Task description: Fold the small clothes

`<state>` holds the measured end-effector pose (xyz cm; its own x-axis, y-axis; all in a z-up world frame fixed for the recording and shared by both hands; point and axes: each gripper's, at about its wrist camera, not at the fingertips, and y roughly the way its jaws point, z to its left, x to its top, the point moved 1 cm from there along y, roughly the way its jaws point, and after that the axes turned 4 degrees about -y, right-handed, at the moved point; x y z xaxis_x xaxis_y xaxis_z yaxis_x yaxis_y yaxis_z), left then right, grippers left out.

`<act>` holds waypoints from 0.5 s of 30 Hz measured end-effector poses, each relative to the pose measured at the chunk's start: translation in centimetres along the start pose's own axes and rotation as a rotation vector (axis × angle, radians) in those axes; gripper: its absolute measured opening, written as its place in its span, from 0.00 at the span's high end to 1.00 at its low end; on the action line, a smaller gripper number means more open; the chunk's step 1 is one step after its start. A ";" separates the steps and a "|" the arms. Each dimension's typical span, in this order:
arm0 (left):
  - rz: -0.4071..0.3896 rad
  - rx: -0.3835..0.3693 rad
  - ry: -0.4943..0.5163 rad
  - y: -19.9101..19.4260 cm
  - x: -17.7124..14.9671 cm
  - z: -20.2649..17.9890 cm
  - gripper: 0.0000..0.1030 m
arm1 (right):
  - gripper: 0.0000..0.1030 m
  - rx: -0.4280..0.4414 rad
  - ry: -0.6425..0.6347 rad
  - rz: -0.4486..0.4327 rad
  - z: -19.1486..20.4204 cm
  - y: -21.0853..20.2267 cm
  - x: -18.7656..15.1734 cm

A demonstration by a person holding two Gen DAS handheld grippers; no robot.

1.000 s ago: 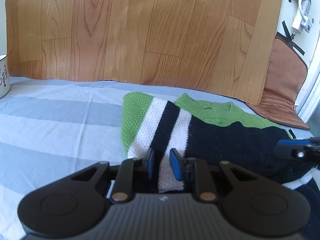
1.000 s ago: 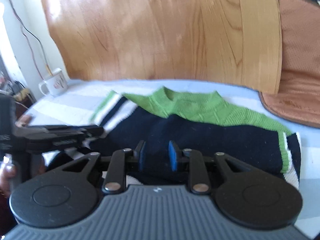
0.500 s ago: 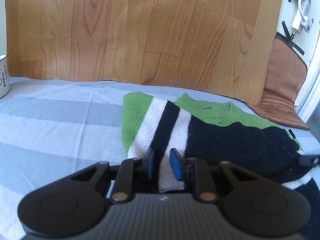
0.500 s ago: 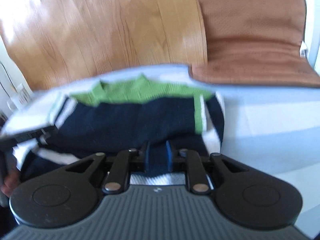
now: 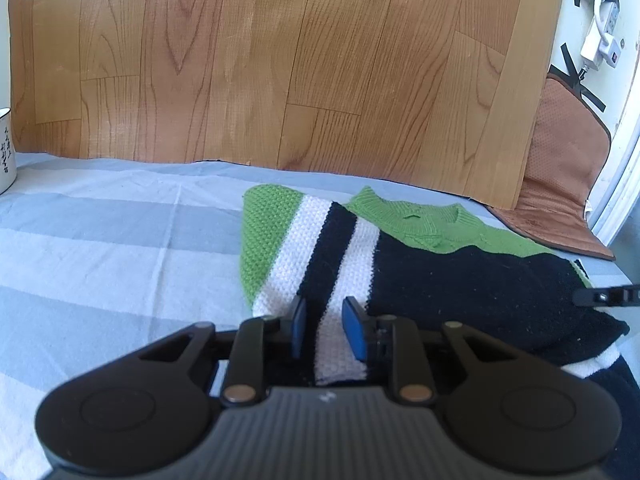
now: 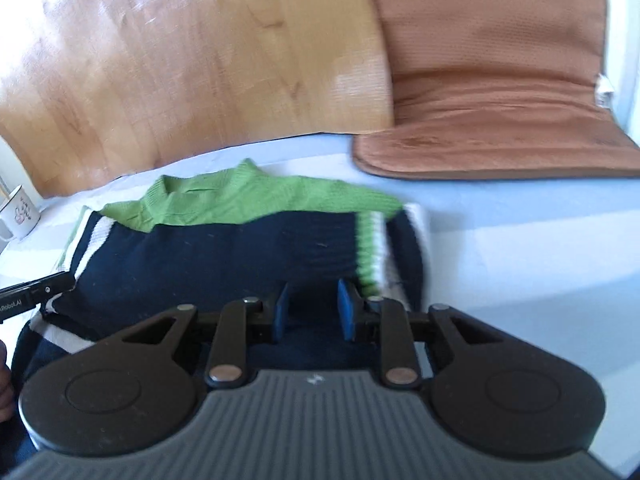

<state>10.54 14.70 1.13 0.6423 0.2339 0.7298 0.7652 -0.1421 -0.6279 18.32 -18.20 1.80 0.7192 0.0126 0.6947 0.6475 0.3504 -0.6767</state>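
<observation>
A small knit sweater, navy with a green collar and green-and-white striped sleeves, lies on the striped blue sheet. Its left sleeve is folded in over the body. My left gripper hovers low over that sleeve's lower end, jaws slightly apart with nothing held. In the right wrist view the sweater lies ahead, its right sleeve folded in. My right gripper is open over the navy hem near that sleeve. Its tip also shows at the right edge of the left wrist view.
A wood-grain panel stands behind the bed. A brown mat lies at the back right. A white mug stands at the far left. A power strip hangs on the right wall.
My right gripper swung from the sweater's middle to its right side and opened wider. The left gripper has stayed still over the left sleeve.
</observation>
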 end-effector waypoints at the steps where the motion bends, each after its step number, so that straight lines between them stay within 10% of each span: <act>1: 0.000 0.000 0.000 0.0 0.0 0.0 0.78 | 0.73 0.006 0.010 -0.002 -0.5 -0.4 -0.3; 15: -0.011 0.035 0.050 -0.2 -0.2 -0.8 0.74 | 0.68 0.080 -0.030 -0.053 2.8 -10.0 -6.5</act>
<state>10.33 13.91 1.35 0.6356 0.1873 0.7490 0.7711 -0.1061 -0.6278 6.44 -19.19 4.75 0.6758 0.0192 0.7369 0.6616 0.4249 -0.6178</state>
